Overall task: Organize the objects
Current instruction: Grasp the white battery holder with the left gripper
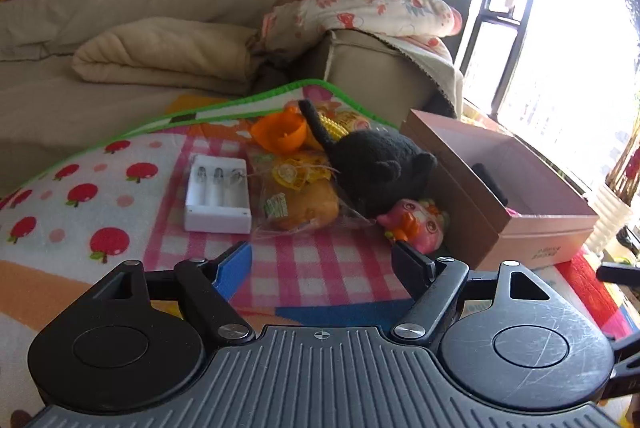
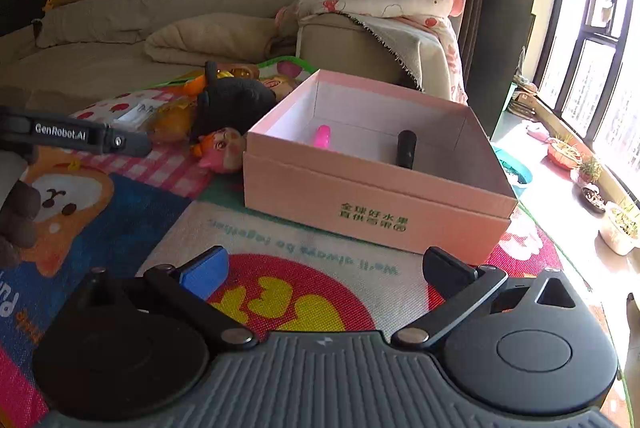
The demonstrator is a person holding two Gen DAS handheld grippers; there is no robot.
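Note:
A pink cardboard box (image 2: 376,196) stands open on the play mat; it also shows in the left wrist view (image 1: 516,224). Inside lie a pink object (image 2: 322,136) and a black cylinder (image 2: 406,148). Left of the box is a pile: a black plush cat (image 1: 376,172), a pink toy figure (image 1: 416,224), a packaged bun (image 1: 300,204), an orange cup (image 1: 280,134) and a white battery charger (image 1: 218,194). My left gripper (image 1: 322,264) is open and empty, just short of the pile. My right gripper (image 2: 326,268) is open and empty, in front of the box.
The colourful play mat (image 2: 280,268) lies on the floor before a beige sofa (image 1: 120,40) with folded blankets. Plant pots (image 2: 616,224) stand by the window at the right. The left gripper's arm (image 2: 76,138) reaches in from the left in the right wrist view.

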